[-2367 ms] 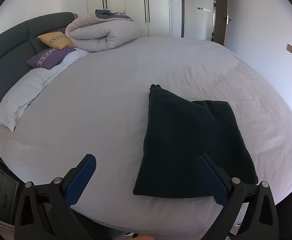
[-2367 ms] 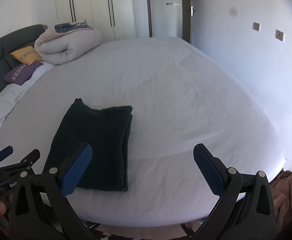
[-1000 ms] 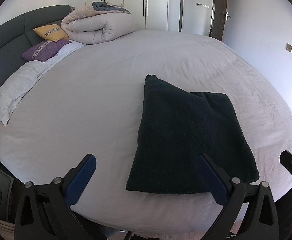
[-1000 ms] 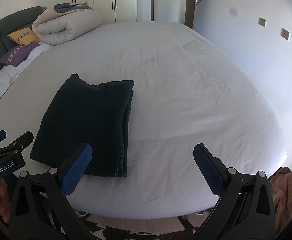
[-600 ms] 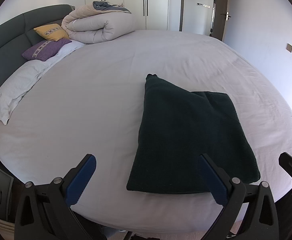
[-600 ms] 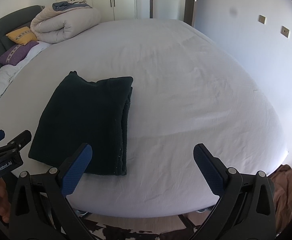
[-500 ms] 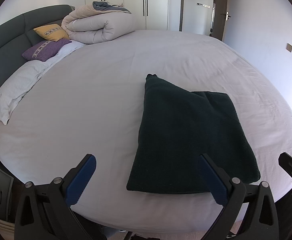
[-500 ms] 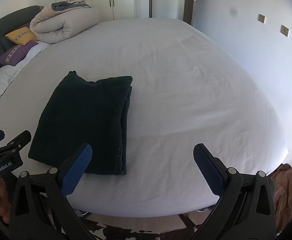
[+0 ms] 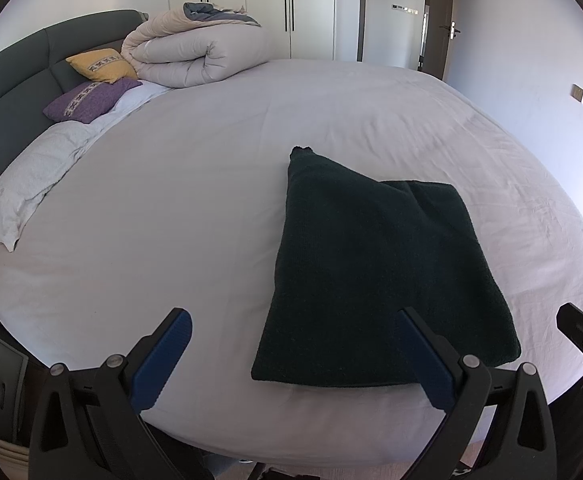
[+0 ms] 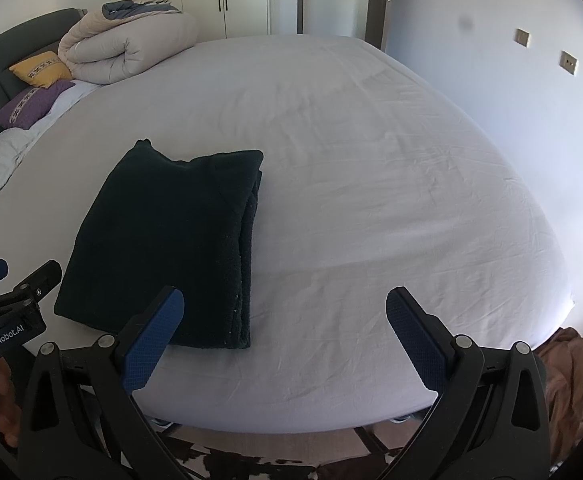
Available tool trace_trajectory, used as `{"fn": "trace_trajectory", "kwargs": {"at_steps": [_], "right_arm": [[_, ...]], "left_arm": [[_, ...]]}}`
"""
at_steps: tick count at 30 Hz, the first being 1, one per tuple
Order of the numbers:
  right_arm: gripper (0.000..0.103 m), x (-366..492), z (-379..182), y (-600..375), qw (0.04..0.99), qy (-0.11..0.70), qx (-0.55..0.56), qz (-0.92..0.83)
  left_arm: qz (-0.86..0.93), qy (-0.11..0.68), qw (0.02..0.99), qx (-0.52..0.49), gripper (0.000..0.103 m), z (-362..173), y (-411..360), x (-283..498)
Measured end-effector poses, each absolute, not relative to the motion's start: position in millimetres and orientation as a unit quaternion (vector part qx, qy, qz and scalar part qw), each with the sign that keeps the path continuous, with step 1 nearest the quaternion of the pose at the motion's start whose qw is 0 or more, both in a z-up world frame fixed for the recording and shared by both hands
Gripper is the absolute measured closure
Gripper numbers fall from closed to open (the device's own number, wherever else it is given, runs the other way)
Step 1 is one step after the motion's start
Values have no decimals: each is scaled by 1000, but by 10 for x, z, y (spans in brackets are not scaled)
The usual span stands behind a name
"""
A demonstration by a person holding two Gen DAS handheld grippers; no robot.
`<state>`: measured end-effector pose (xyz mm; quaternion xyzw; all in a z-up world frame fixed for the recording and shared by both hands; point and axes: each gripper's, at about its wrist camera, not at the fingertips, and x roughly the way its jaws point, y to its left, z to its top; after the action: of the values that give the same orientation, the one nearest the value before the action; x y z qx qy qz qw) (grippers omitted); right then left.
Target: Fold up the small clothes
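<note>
A dark green folded garment lies flat on the white bed sheet near the bed's front edge. It also shows in the right wrist view, with stacked layers along its right side. My left gripper is open and empty, held above the front edge just short of the garment. My right gripper is open and empty, to the right of the garment over bare sheet. The left gripper's tip also shows in the right wrist view.
A rolled duvet, a yellow cushion, a purple cushion and a white pillow lie at the headboard end. Wardrobes and a door stand behind. A brown cloth lies on the floor at the right.
Both grippers have stayed open and empty and have shifted only slightly. The garment has not moved.
</note>
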<state>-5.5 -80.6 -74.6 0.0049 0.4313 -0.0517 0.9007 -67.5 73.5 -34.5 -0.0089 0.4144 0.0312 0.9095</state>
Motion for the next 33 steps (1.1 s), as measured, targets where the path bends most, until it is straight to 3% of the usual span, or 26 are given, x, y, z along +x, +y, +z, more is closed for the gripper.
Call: {"fn": "trace_trajectory", "kwargs": {"at_steps": [33], "right_arm": [[0,-58,-757,-801,900,433,6,-53]], "left_arm": [[29,417,908,-6,0,-372,768,-685]]}}
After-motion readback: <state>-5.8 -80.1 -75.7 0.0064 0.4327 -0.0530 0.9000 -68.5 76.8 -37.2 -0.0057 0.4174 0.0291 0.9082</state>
